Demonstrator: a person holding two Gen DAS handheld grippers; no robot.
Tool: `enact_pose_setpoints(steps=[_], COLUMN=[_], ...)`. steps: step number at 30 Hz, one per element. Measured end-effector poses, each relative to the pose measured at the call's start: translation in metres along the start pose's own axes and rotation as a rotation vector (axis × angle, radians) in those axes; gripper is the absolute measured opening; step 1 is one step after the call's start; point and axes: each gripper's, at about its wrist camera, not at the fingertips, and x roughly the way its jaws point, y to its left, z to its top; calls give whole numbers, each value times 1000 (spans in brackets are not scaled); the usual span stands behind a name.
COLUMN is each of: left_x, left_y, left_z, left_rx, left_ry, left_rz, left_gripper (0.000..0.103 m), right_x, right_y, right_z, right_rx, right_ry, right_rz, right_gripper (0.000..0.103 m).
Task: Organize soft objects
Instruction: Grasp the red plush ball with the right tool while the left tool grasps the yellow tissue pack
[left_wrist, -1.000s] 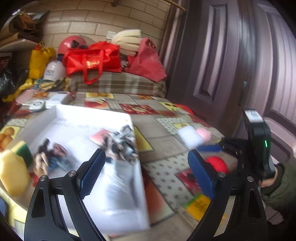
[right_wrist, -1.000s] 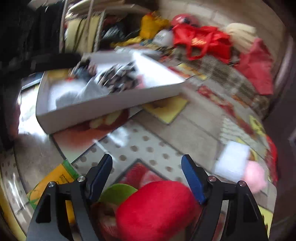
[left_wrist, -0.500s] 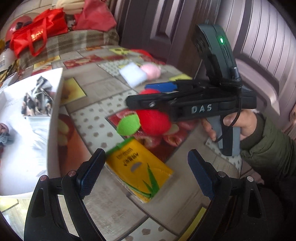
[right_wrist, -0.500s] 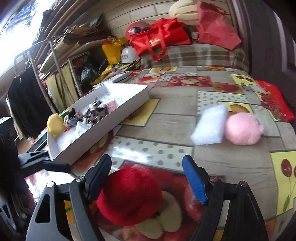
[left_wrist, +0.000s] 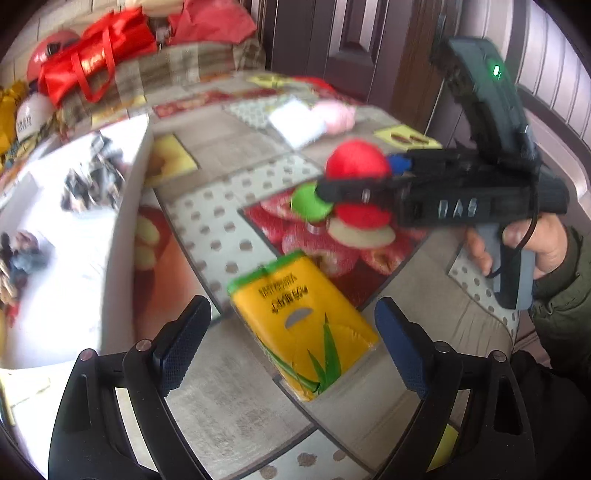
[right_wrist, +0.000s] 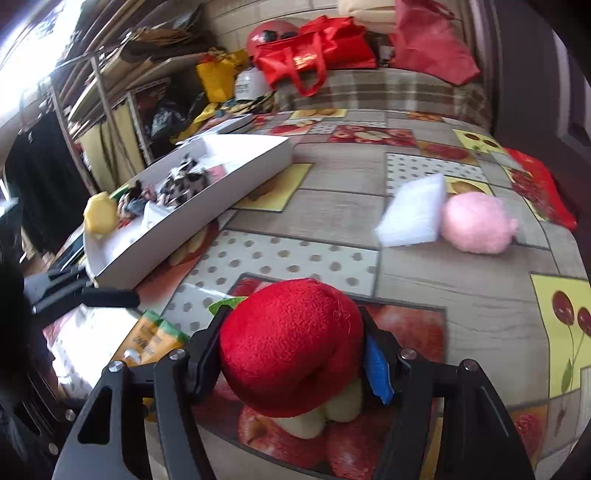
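My right gripper (right_wrist: 291, 354) is shut on a red plush apple (right_wrist: 291, 343) with a green leaf (left_wrist: 310, 203), over the fruit-print tablecloth; it also shows in the left wrist view (left_wrist: 358, 184). My left gripper (left_wrist: 291, 339) is open and empty, its fingers either side of a yellow tissue pack (left_wrist: 303, 317) lying flat on the table. A white sponge (right_wrist: 413, 212) and a pink plush ball (right_wrist: 476, 227) lie side by side further back. A white tray (right_wrist: 192, 218) at the left holds several soft items.
Red bags (right_wrist: 314, 55) and a plaid-covered bench (right_wrist: 388, 92) stand behind the table. Shelves with clutter (right_wrist: 110, 92) are at the left. A dark door (left_wrist: 351, 48) is at the right. The table edge runs close to the right hand (left_wrist: 524, 251).
My right gripper has closed on the red plush apple, which it straddled open before. My left gripper has swung right from the tray to over the yellow tissue pack.
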Motion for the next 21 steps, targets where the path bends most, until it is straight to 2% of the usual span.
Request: enact_pose_setpoints(steps=[7, 8, 9, 10, 14, 17, 21], left_x=[16, 16, 15, 14, 18, 21, 11], left_y=[-14, -14, -16, -19, -24, -23, -14], left_z=[5, 4, 3, 3, 7, 15, 27], left_rx=[45, 52, 67, 90, 170, 195, 161], left_ry=[57, 57, 54, 50, 55, 23, -115], left_rz=[58, 44, 27, 22, 21, 7, -4], left_gripper=[90, 87, 76, 69, 59, 54, 52], right_x=[0, 0, 0, 0, -4, -13, -31], right_y=[-7, -7, -7, -8, -11, -16, -10], right_z=[1, 1, 1, 1, 0, -1, -3], right_rx=[31, 32, 33, 32, 46, 70, 58], right_ry=[-8, -9, -10, -10, -33, -85, -217], right_rz=[-6, -6, -6, -5, -29, -47, -102], right_gripper=[65, 65, 65, 65, 65, 63, 62])
